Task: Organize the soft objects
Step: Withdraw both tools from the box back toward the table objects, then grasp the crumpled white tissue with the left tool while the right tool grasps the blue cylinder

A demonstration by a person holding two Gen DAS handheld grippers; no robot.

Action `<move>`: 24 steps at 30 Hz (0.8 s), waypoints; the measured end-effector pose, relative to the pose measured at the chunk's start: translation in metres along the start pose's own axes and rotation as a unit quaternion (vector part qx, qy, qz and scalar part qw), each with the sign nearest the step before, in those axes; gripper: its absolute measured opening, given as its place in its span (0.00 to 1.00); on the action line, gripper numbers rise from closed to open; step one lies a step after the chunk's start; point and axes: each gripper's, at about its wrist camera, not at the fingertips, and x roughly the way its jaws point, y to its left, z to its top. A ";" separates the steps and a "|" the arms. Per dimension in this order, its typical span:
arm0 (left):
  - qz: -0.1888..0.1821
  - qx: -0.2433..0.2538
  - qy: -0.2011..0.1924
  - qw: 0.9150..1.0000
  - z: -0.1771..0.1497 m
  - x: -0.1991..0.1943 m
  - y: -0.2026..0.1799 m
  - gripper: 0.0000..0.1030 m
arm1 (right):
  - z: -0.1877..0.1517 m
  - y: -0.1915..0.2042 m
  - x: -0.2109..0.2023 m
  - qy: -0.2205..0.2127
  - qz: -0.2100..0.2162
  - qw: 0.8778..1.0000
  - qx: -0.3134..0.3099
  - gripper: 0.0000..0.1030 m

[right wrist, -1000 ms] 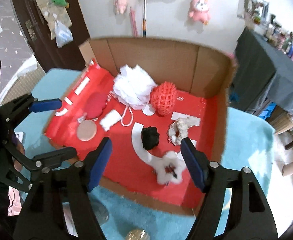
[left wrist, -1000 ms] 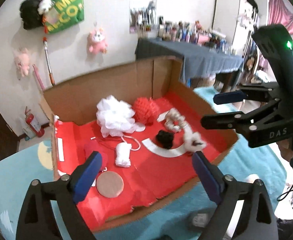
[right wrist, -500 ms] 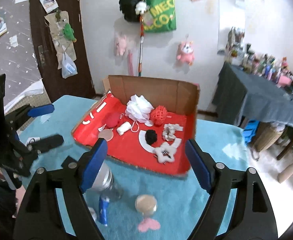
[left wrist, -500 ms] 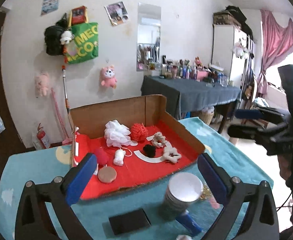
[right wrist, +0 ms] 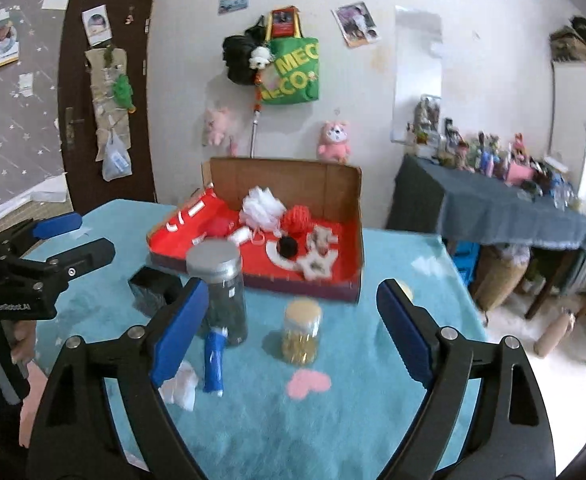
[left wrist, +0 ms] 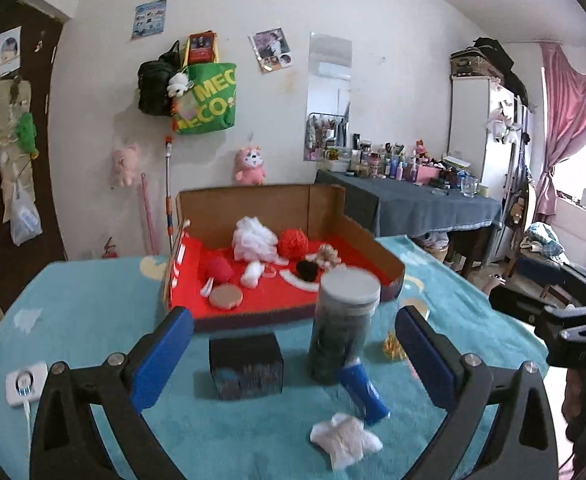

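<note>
I've got both claws wide and empty, the right claw (right wrist: 289,328) having just been opening. The left claw (left wrist: 293,356) hangs over the near bench (left wrist: 85,312). The soft things lie in the red-lined box (left wrist: 389,276) far ahead; 1 white cloth (left wrist: 345,440) sits near, just below my left claw.

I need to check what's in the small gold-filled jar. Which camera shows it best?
The right wrist view: the small jar stands whole and unblocked on the teal cloth, between the open right gripper jaws. In the left wrist view only a gold sliver shows beside the tall jar.
</note>
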 end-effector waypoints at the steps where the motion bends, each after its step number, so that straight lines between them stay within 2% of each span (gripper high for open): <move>1: 0.004 -0.002 0.002 1.000 -0.007 0.001 -0.001 1.00 | -0.009 0.000 0.001 0.002 0.000 1.000 0.009 0.84; 4: 0.008 -0.003 0.011 1.000 -0.028 0.005 -0.004 1.00 | -0.031 0.004 0.006 0.006 -0.014 1.000 0.015 0.84; 12: -0.013 -0.030 0.073 0.997 -0.069 0.028 -0.002 1.00 | -0.074 0.003 0.030 0.038 -0.016 0.998 0.048 0.84; 21: -0.023 -0.034 0.130 0.991 -0.095 0.049 -0.006 1.00 | -0.096 -0.005 0.055 0.077 -0.012 0.995 0.066 0.84; 24: -0.034 -0.031 0.144 0.989 -0.098 0.053 -0.008 1.00 | -0.098 -0.006 0.063 0.087 0.010 0.994 0.068 0.84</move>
